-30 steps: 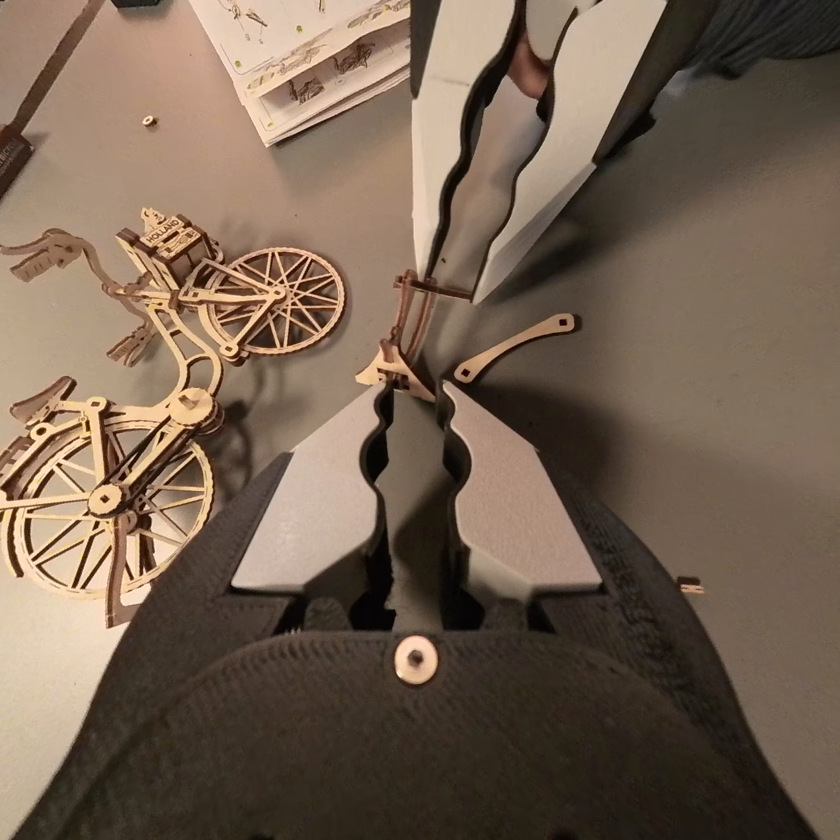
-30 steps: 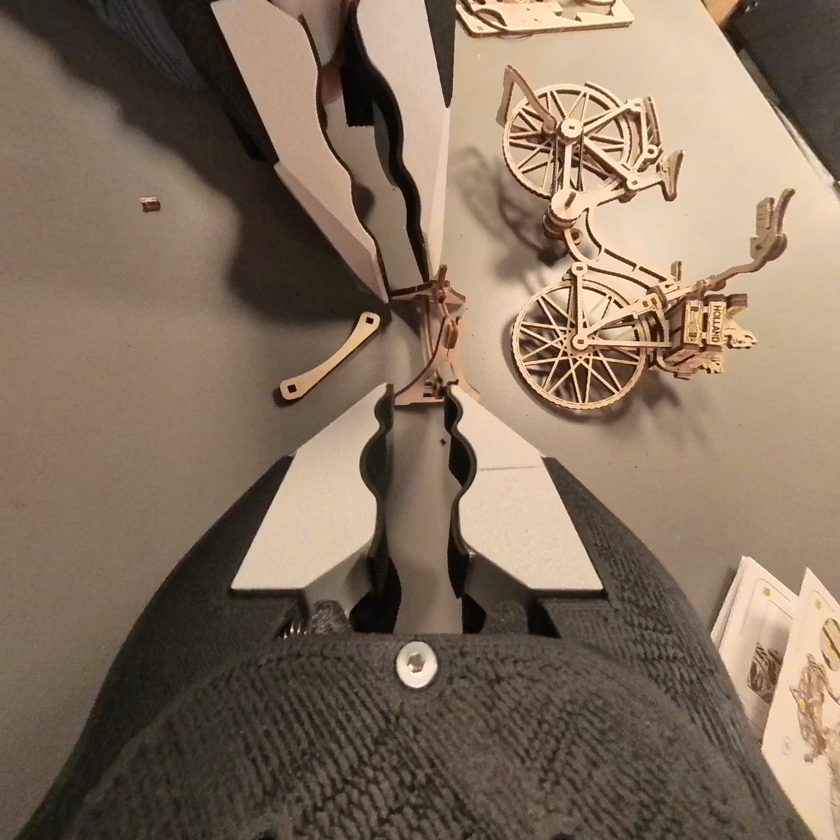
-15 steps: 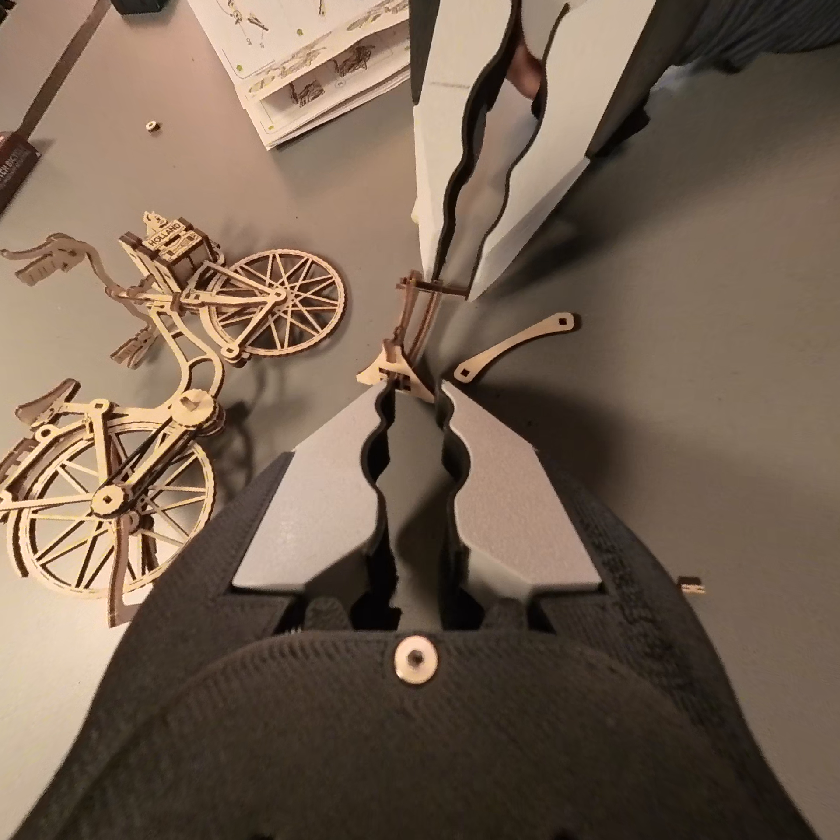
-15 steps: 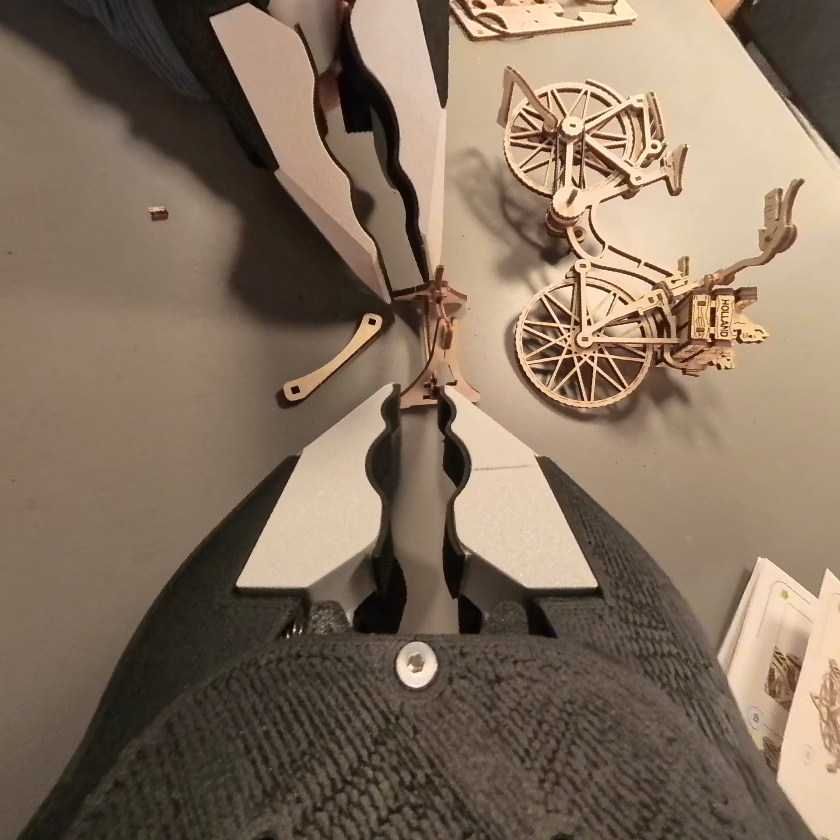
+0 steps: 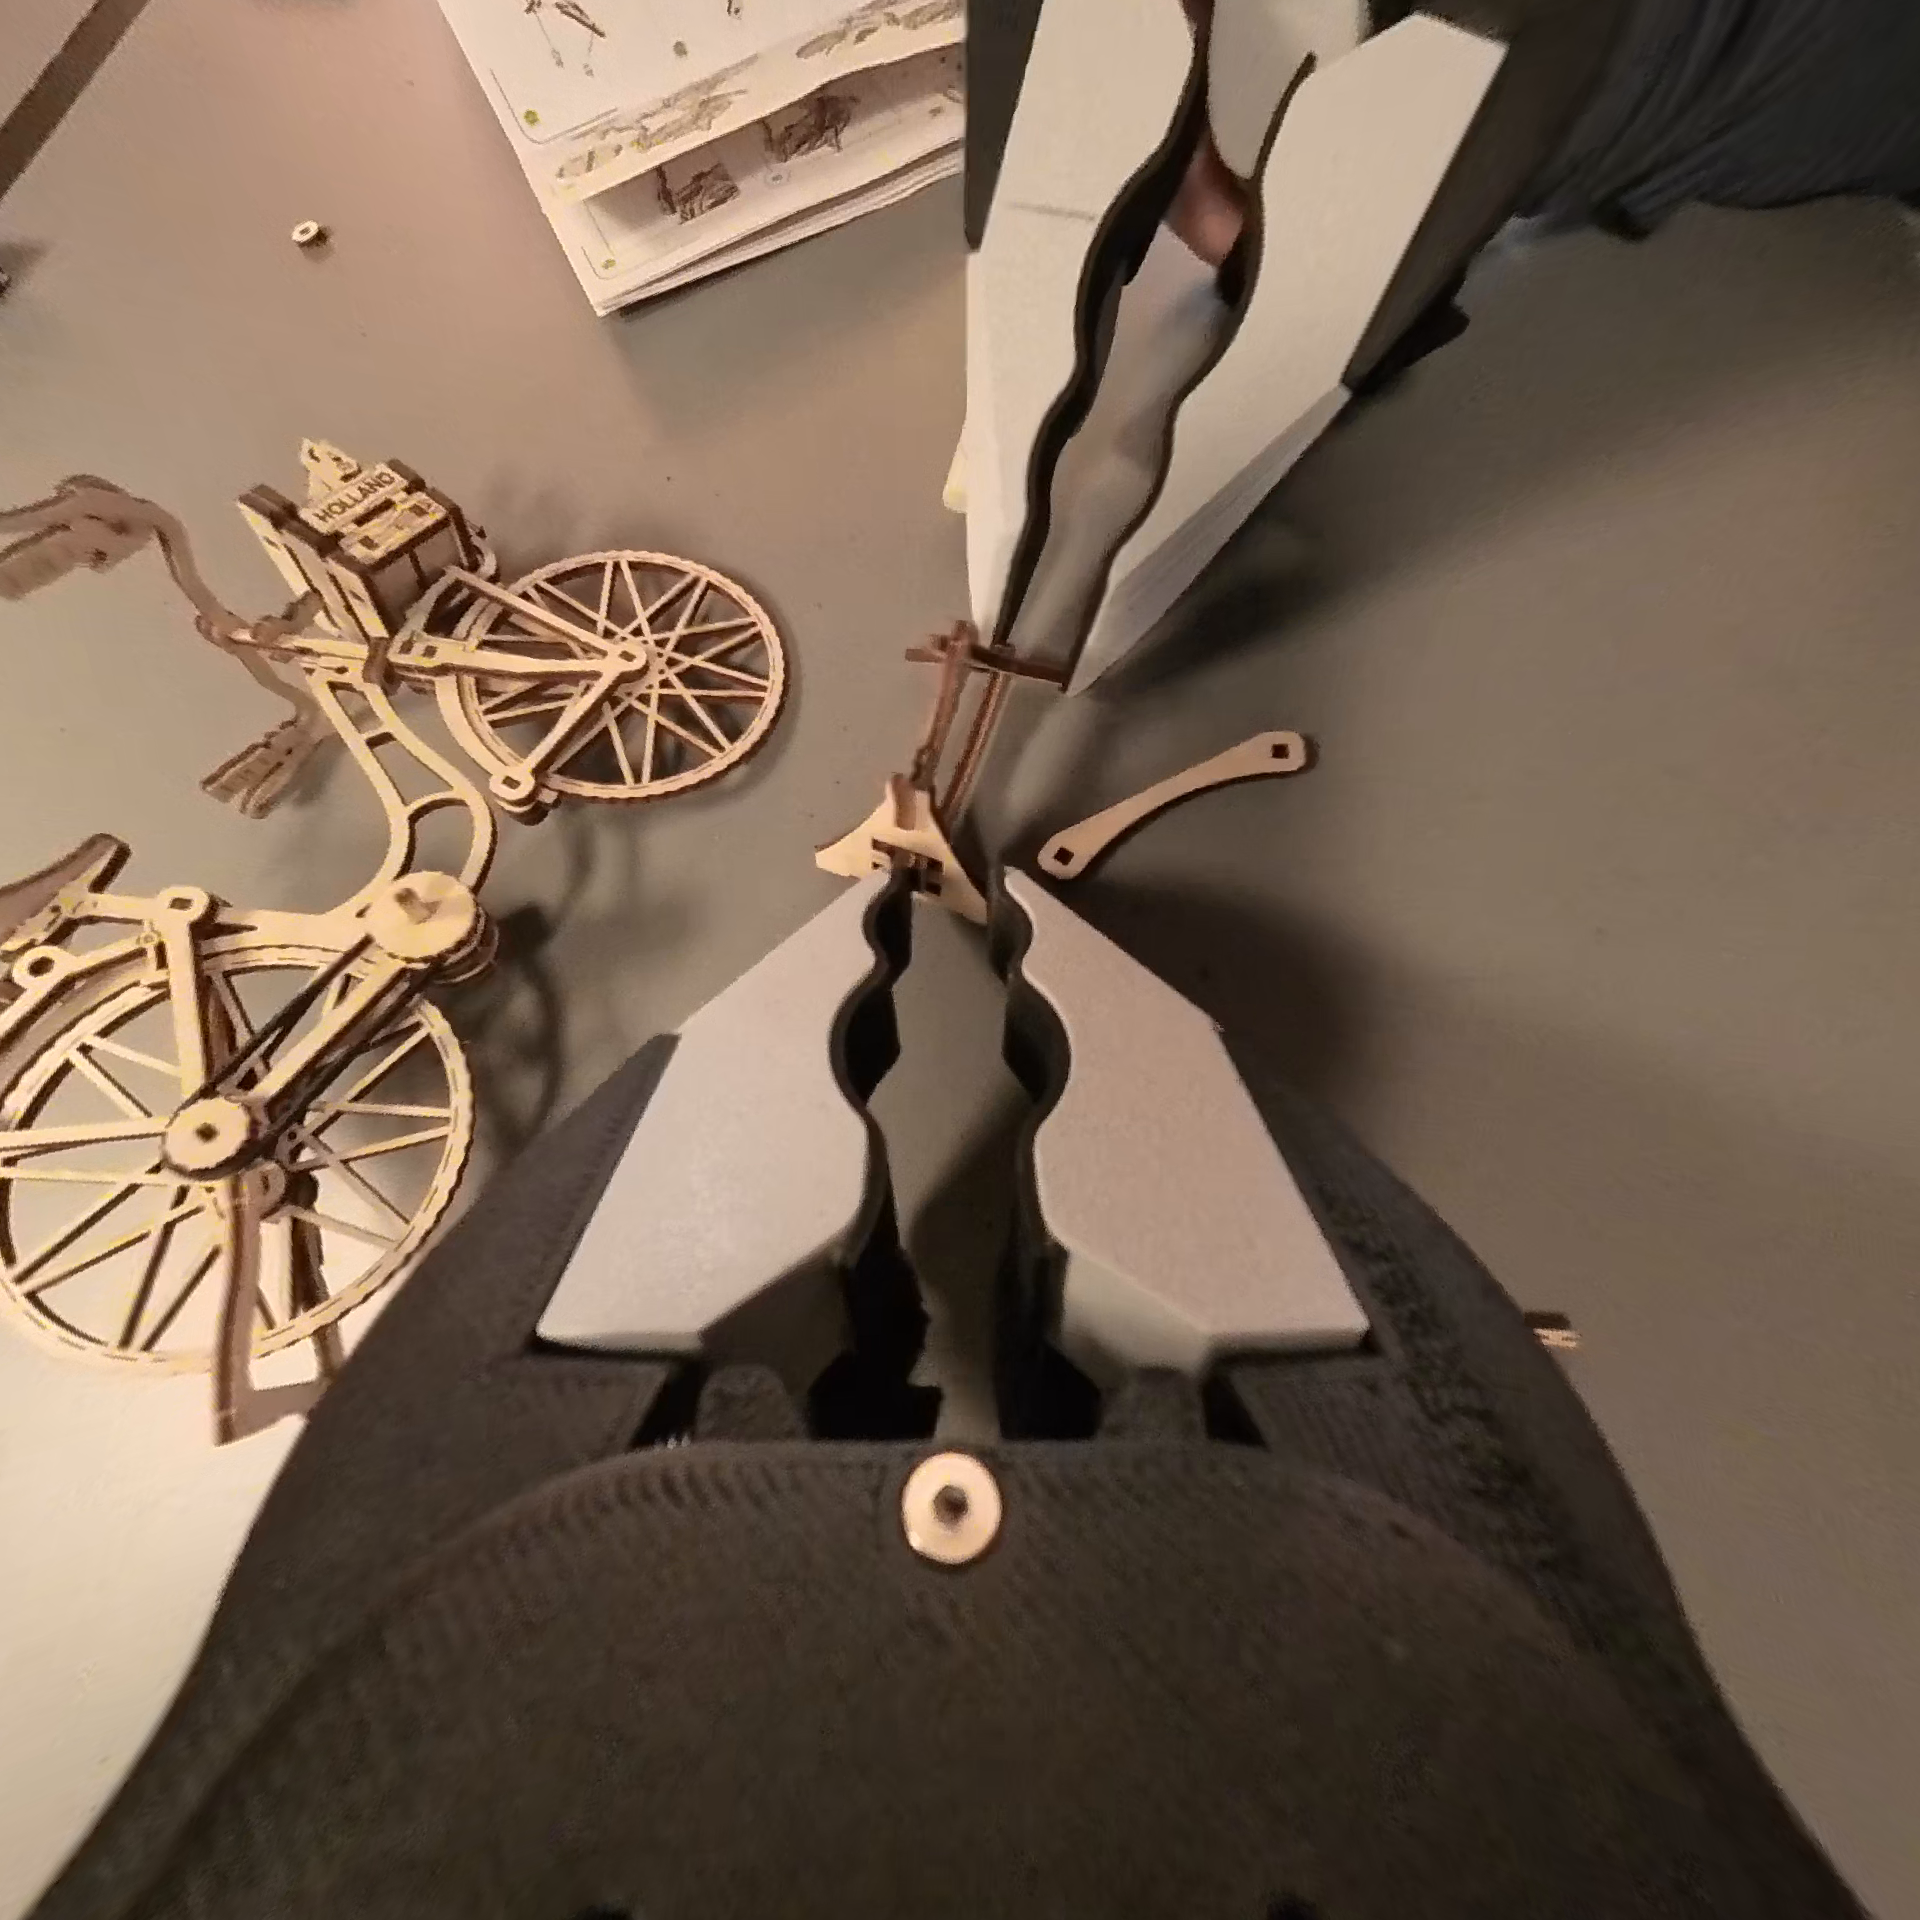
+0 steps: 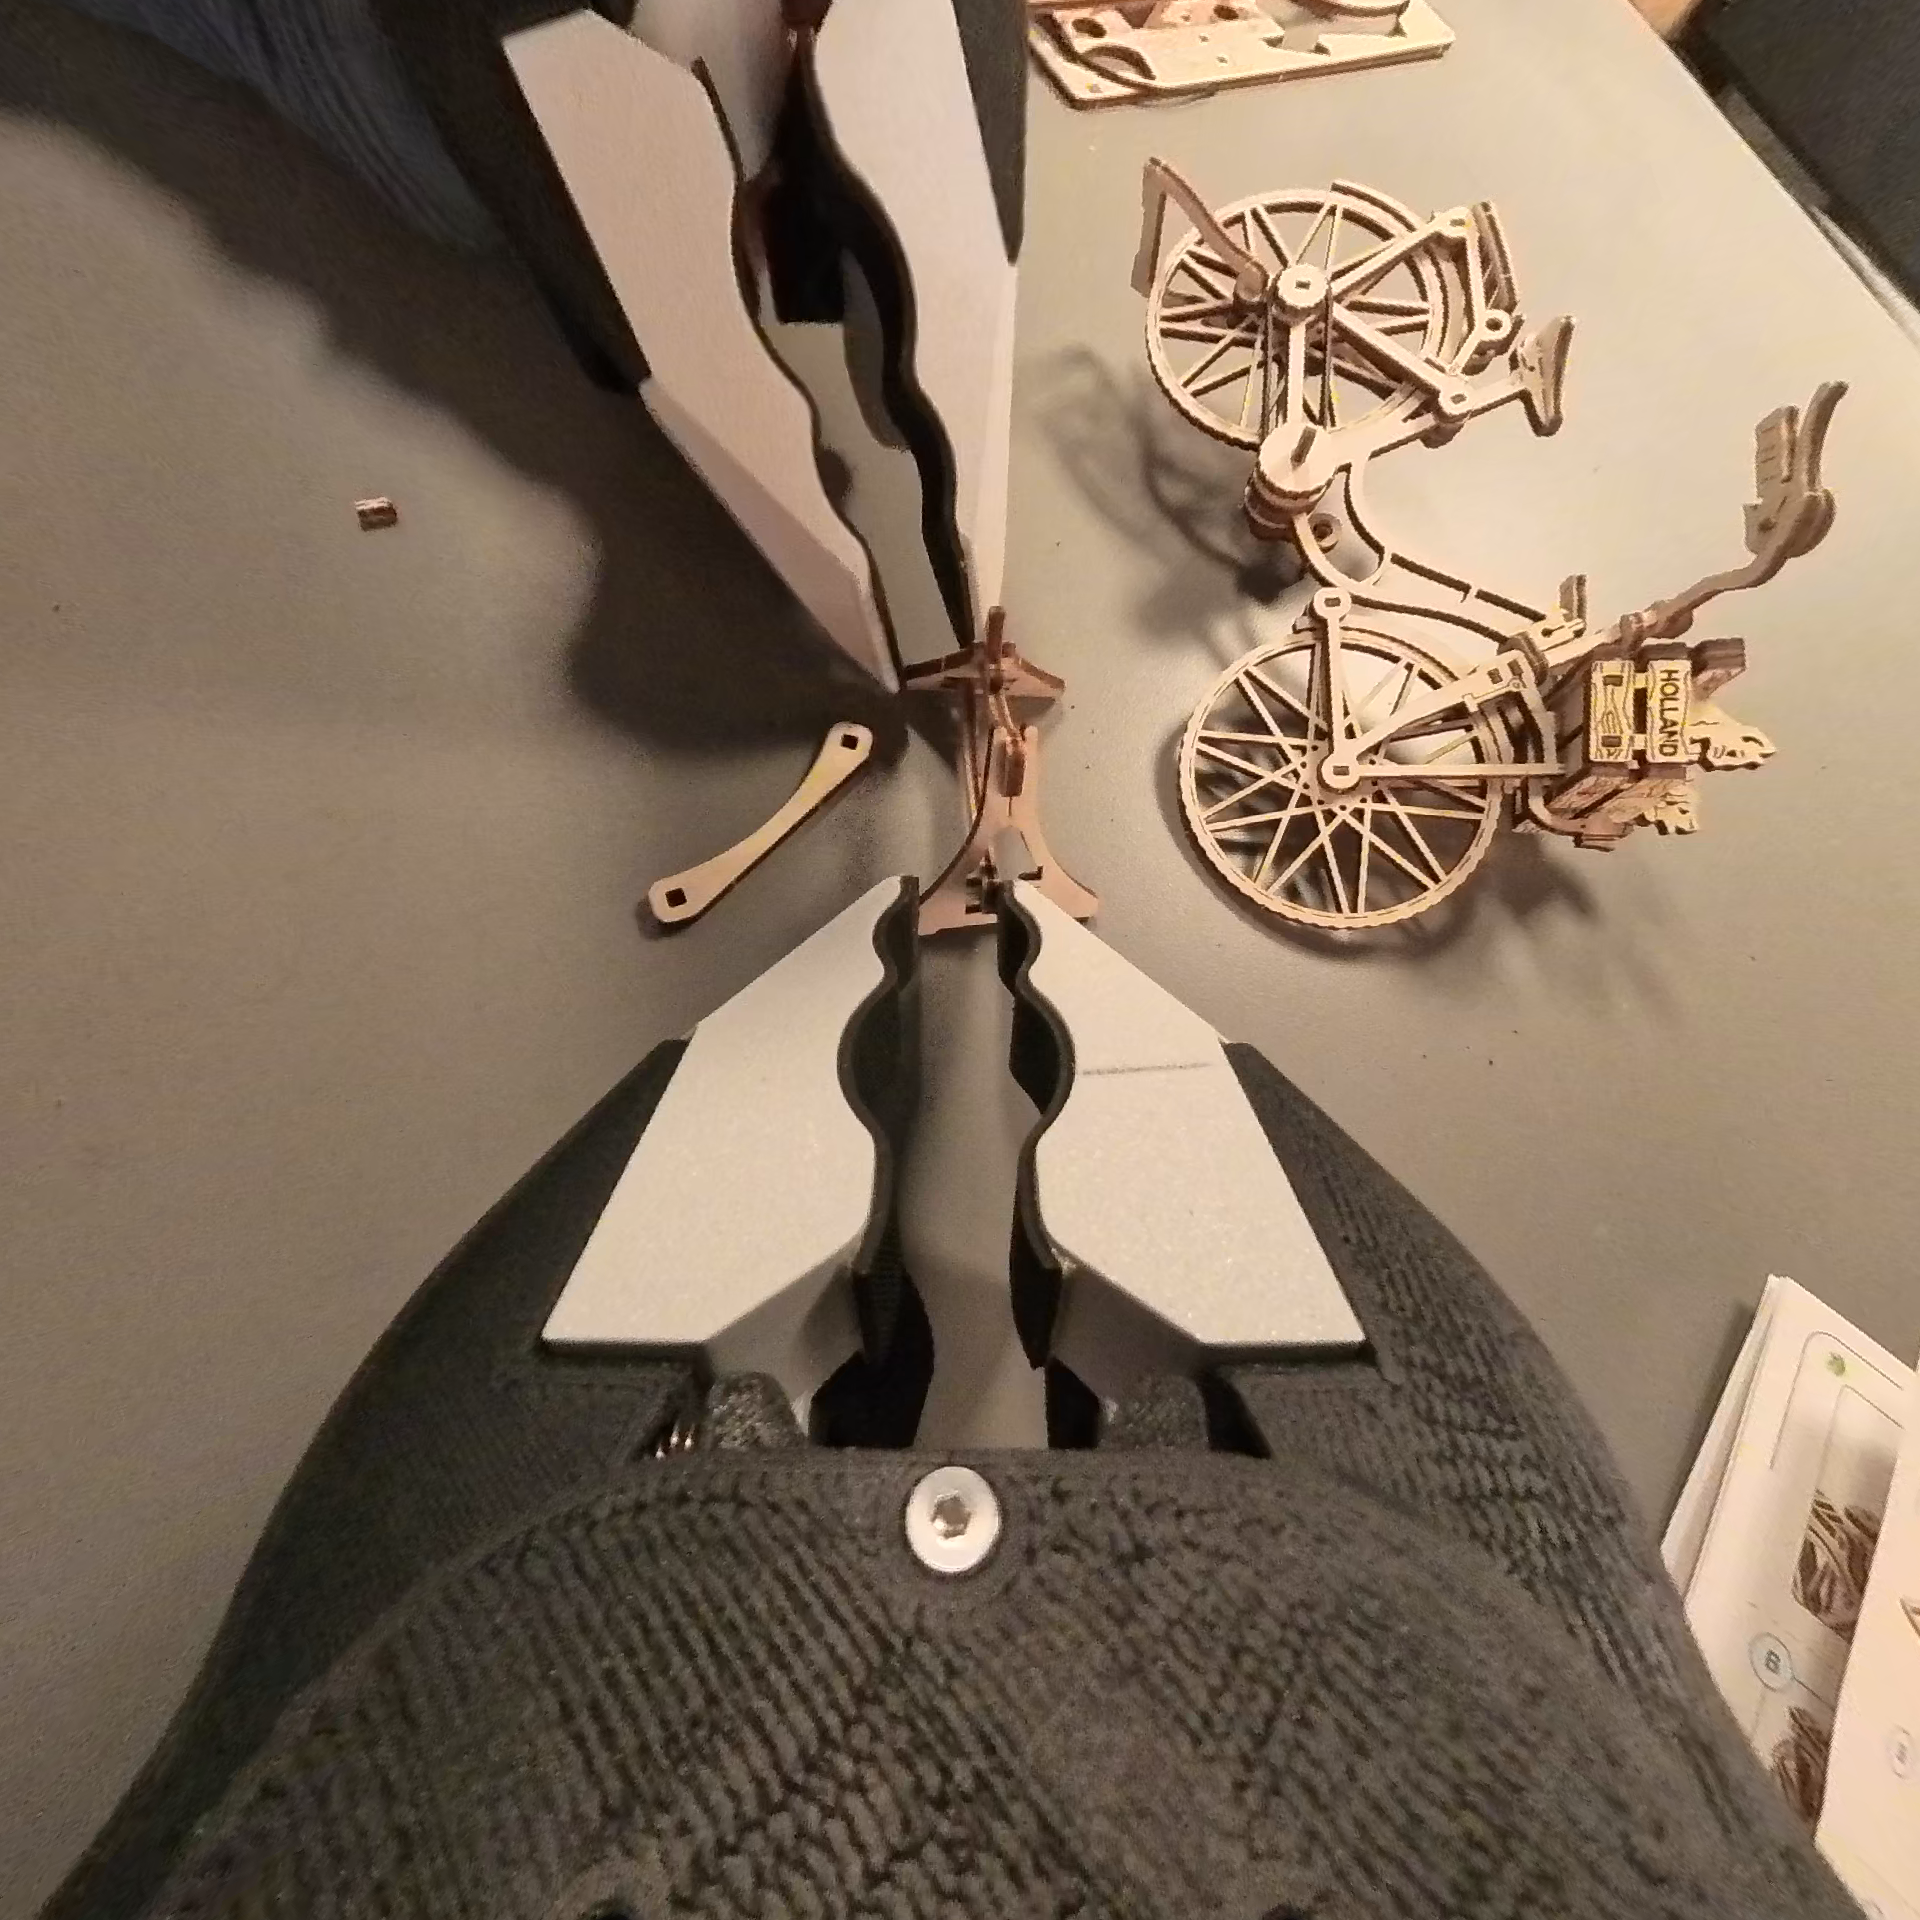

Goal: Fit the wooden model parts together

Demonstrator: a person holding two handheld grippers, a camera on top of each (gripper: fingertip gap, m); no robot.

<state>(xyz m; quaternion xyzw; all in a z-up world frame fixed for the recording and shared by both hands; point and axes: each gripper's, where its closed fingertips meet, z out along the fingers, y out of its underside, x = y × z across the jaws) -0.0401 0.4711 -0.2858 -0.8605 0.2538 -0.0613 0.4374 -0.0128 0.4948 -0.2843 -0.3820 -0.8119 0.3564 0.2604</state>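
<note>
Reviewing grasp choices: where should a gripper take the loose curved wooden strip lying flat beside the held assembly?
Grip the curved strip at mid-length, from above, fingers straddling its narrow width. It lies flat on the table, so only its thin edges offer purchase; the holed ends are wider and should probably stay free for fitting.
</note>
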